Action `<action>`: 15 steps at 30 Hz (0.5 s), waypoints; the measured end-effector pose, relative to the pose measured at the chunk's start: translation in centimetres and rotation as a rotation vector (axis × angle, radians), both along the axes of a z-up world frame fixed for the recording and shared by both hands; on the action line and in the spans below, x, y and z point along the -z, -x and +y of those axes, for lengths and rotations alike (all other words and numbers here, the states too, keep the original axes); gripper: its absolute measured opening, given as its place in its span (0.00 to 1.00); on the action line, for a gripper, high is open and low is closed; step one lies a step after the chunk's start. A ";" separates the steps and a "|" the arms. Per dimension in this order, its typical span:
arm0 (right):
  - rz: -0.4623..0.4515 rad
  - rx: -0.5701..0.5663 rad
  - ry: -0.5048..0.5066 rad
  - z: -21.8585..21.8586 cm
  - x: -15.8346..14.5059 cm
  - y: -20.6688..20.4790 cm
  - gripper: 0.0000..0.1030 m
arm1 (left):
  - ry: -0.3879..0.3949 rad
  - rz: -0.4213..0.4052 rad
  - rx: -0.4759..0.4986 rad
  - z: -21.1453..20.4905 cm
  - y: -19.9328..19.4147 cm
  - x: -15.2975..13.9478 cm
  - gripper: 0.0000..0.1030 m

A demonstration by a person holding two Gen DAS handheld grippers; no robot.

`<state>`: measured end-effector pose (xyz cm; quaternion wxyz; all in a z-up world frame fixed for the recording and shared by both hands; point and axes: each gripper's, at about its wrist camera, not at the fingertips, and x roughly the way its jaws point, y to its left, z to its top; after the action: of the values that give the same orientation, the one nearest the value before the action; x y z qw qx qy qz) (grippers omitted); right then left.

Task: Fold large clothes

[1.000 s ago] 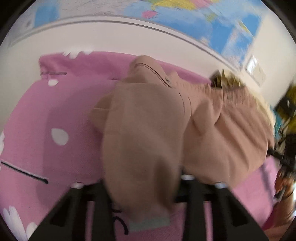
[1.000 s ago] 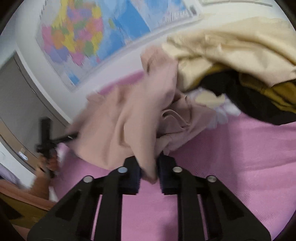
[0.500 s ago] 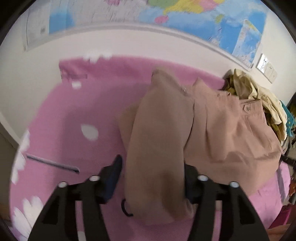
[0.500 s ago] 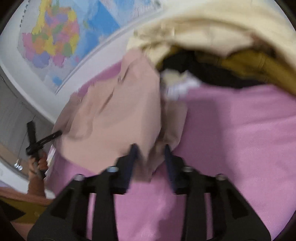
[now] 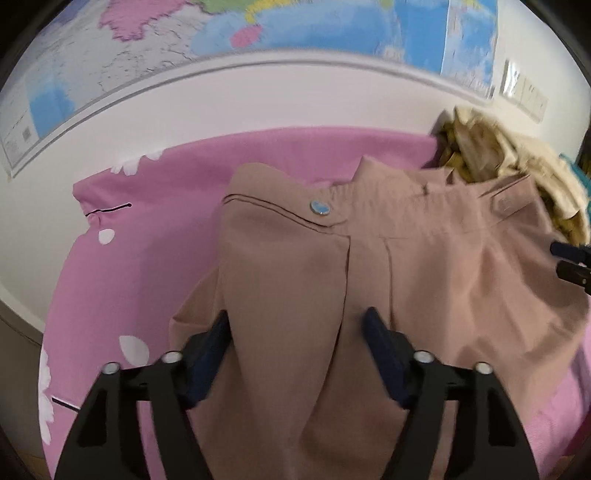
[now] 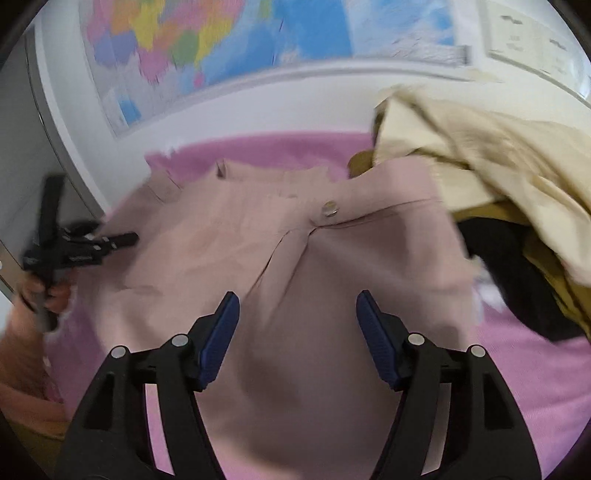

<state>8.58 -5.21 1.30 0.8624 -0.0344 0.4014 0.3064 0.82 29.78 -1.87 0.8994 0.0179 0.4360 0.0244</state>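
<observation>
Beige-pink trousers lie spread on the pink bed sheet, waistband and button toward the wall. My left gripper stands open over one leg, and a raised fold of cloth runs between its pads without being pinched. In the right wrist view the same trousers lie under my right gripper. Its jaws are opening, with cloth below them and nothing pressed. The left gripper shows at the garment's left edge, and the right gripper's tip at the right edge.
A pile of cream, mustard and black clothes is heaped at the trousers' right side against the wall, also visible as the pile. A map hangs on the white wall behind the bed. A hand holds the left gripper.
Both grippers were shut on bunched cloth and have let go. Their jaws now stand wide. The trousers have dropped flat, with the waistband and button showing.
</observation>
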 end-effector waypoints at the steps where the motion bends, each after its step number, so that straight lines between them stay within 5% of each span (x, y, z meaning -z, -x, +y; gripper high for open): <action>1: -0.002 0.000 0.033 0.9 0.6 -0.6 0.63 | -0.002 0.013 0.000 0.0 -0.4 0.3 0.57; 3: -0.016 0.011 0.101 2.0 1.5 -1.6 0.49 | -0.001 0.024 -0.008 0.0 -1.1 0.5 0.46; 5: -0.011 0.016 0.110 2.1 1.8 -1.9 0.13 | 0.008 0.028 -0.026 0.4 -1.7 0.5 0.38; 6: 0.001 0.008 0.094 2.1 1.8 -2.2 0.04 | 0.018 0.028 -0.037 0.7 -2.1 0.4 0.33; 10: -0.062 0.046 0.010 1.1 -0.5 -2.4 0.01 | 0.053 -0.001 -0.067 1.9 -3.1 -0.7 0.19; 13: -0.156 0.102 -0.085 -0.2 -3.1 -2.1 0.01 | 0.097 -0.052 -0.067 2.3 -3.6 -2.4 0.18; 15: -0.164 0.105 -0.042 0.3 -2.9 -2.6 0.02 | 0.107 -0.081 -0.082 2.5 -4.0 -3.0 0.21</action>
<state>11.13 -4.87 4.17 0.9078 -0.0205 0.3241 0.2654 4.82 32.27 1.18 0.9142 -0.0492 0.4005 0.0386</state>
